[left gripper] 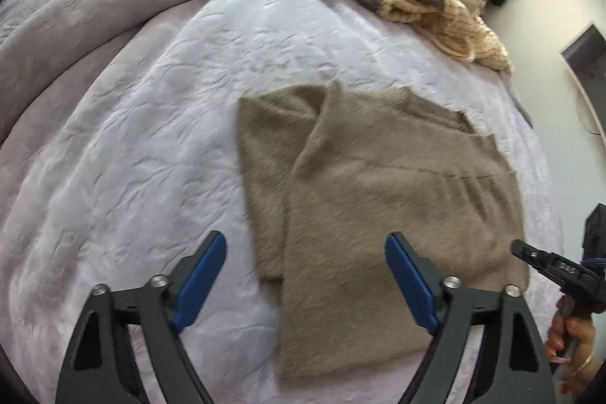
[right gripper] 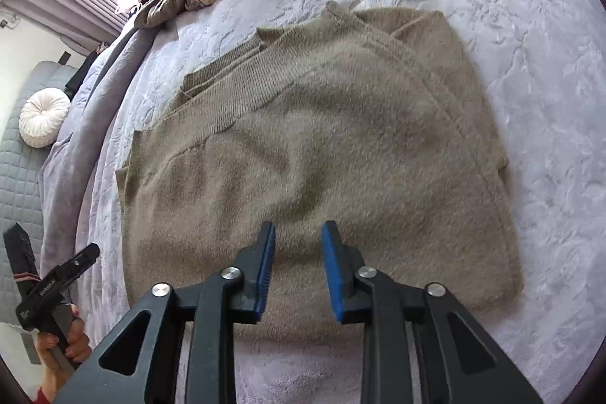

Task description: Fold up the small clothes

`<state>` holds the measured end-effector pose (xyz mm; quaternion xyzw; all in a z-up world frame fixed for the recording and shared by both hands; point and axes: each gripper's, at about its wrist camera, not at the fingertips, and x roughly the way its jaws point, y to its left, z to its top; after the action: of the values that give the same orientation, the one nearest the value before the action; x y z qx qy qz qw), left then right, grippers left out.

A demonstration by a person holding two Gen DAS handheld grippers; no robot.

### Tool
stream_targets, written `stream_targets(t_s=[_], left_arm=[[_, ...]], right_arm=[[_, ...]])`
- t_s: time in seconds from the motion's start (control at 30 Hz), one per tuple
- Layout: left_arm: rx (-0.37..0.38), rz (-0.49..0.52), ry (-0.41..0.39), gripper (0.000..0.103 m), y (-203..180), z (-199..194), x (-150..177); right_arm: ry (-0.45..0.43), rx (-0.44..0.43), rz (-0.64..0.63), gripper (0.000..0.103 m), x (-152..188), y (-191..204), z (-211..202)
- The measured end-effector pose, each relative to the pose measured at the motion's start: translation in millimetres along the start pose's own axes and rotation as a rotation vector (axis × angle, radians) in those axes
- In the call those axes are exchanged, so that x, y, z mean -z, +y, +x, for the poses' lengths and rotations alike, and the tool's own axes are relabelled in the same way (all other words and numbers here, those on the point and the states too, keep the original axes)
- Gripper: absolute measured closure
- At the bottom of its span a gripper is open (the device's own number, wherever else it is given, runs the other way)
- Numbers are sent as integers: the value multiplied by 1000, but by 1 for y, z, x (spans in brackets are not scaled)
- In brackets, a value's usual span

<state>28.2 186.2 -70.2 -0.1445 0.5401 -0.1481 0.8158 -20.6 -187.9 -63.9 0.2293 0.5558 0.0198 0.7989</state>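
Folded tan sweater (right gripper: 322,146) on lilac bed (right gripper: 530,63). Left gripper (left gripper: 305,275) wide open w/ nothing held; right gripper (right gripper: 297,264) slightly open, empty.

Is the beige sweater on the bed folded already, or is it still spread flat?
Partly folded. The beige sweater lies on the bed with one side and sleeve turned over its body, making a narrower shape. Neither gripper holds it.
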Motion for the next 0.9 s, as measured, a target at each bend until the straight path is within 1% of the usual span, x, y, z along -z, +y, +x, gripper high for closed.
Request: stream_targets(t_s=[0.07,0.1,0.13,0.23,0.27,0.33,0.37,0.4,0.47,0.53,0.57,0.67,0.73,0.77,0.8,0.83,0.87,0.9], left_arm=[[69,10,-6,22,-12,9,-15],[96,15,-7,31,-18,15,-23],[104,19,3,36,-23,24,-31],[95,33,28,36,-32,50,-43],[80,38,44,36,-33,61,-45],[20,38,76,37,-28,86,-44],[14,36,86,37,-25,95,-42],[12,38,78,37,-24,99,-41],[-2,57,69,37,-28,99,-39],[-22,77,72,36,-32,96,-39],[-36,86,76,36,-34,94,-38],[-66,84,82,36,-38,89,-36],[-115,84,81,36,-41,88,-35],[-136,90,80,35,-41,89,-36],[-161,95,80,26,-42,89,-35],[-191,95,79,20,-41,89,-34],[-206,91,75,20,-40,88,-33],[-203,85,76,20,-37,86,-32]], right_arm=[[-13,13,-23,88,-18,0,3],[-18,16,-25,88,-27,-1,5],[-23,16,-25,88,-36,-2,7],[-39,23,-14,88,-64,-7,15],[-41,24,-11,88,-72,-9,19],[-36,32,-10,88,-85,-13,32],[-19,44,-11,89,-90,-18,43],[-5,51,-7,93,-92,-22,52],[-2,19,7,98,-93,-34,65],[-15,-5,13,103,-92,-40,64],[-22,-7,19,103,-92,-44,60],[-49,29,49,103,-90,-57,47],[-74,80,59,103,-90,-63,37],[-79,89,58,103,-90,-65,35],[-77,93,55,103,-89,-65,33],[-75,100,48,103,-87,-65,31],[-73,111,36,103,-86,-63,30],[-72,121,22,102,-84,-62,29]])
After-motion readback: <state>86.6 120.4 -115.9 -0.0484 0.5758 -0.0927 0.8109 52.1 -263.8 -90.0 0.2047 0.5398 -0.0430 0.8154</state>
